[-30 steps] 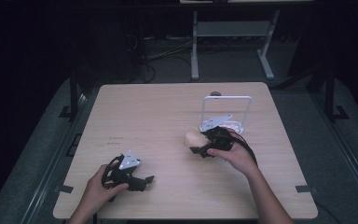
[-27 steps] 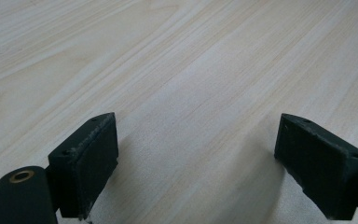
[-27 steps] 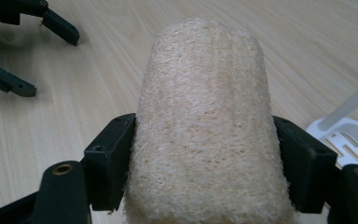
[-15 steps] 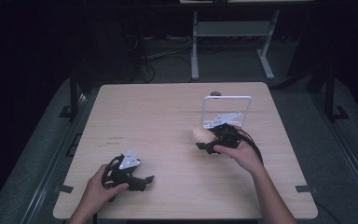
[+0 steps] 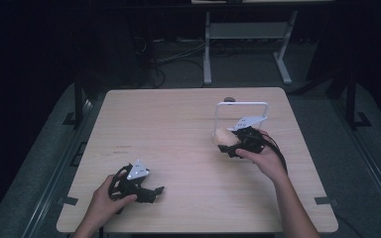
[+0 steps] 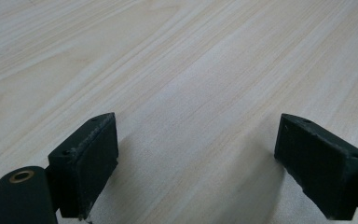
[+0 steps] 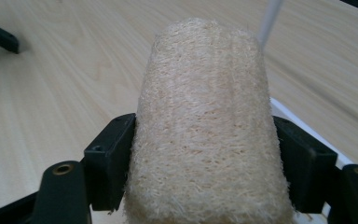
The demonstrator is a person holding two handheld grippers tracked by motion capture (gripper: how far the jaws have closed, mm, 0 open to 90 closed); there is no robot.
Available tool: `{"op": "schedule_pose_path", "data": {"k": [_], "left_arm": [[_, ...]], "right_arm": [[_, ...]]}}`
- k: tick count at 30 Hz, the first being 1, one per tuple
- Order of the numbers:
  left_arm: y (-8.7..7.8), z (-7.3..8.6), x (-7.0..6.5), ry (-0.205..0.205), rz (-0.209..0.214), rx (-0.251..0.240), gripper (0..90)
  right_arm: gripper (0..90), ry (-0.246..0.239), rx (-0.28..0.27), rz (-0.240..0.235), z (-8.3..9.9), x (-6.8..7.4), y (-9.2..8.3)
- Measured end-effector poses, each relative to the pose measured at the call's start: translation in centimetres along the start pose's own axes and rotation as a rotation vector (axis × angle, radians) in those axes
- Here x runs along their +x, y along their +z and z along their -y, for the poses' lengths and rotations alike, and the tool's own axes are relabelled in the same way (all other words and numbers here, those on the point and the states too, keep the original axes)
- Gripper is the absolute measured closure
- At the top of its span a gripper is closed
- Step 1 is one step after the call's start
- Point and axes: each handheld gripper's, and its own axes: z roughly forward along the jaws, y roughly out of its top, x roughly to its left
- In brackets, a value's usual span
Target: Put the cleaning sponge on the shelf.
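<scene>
The right gripper [image 5: 234, 144] is clamping a loofah sponge [image 7: 205, 135] between its fingers [image 7: 109, 163], just beside the white wire frame [image 5: 242, 105] on the counter [image 5: 178, 129]. The left gripper [image 6: 209, 163] is resting wide open, holding nothing. The springy sponge could snag on the frame just beyond the fingers and twist loose

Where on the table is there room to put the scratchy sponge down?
Lots of room. The biggest bare patch of the table is the far-left part, between the far edge and the left gripper. The middle, between both grippers, is bare too. It is crowded near the right side, where the right gripper holds the loofah sponge beside the white wire frame.
</scene>
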Motion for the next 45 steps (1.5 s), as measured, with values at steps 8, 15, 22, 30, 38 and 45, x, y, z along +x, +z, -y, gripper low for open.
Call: {"op": "schedule_pose_path", "data": {"k": [8,15,22,30,38,45], "left_arm": [[0.0,0.0,0.0,0.000,0.000,-0.001,12.8],[0.0,0.0,0.0,0.000,0.000,-0.001,12.9],[0.0,0.0,0.0,-0.004,0.001,-0.002,12.8],[0.0,0.0,0.0,-0.007,0.001,-0.003,12.8],[0.0,0.0,-0.1,-0.007,0.001,-0.004,12.9],[0.0,0.0,-0.1,-0.009,0.001,-0.006,12.9]], "right_arm": [[27.9,0.027,0.012,0.056,0.1,-1.7,0.5],[27.9,0.042,0.029,0.065,0.4,-2.7,1.5],[27.9,0.055,0.048,0.074,0.6,-3.7,2.7],[27.9,0.065,0.080,0.096,0.9,-4.0,3.3],[27.8,0.070,0.101,0.115,1.2,-4.3,3.6],[27.6,0.082,0.102,0.116,1.3,-4.5,3.7]]}}
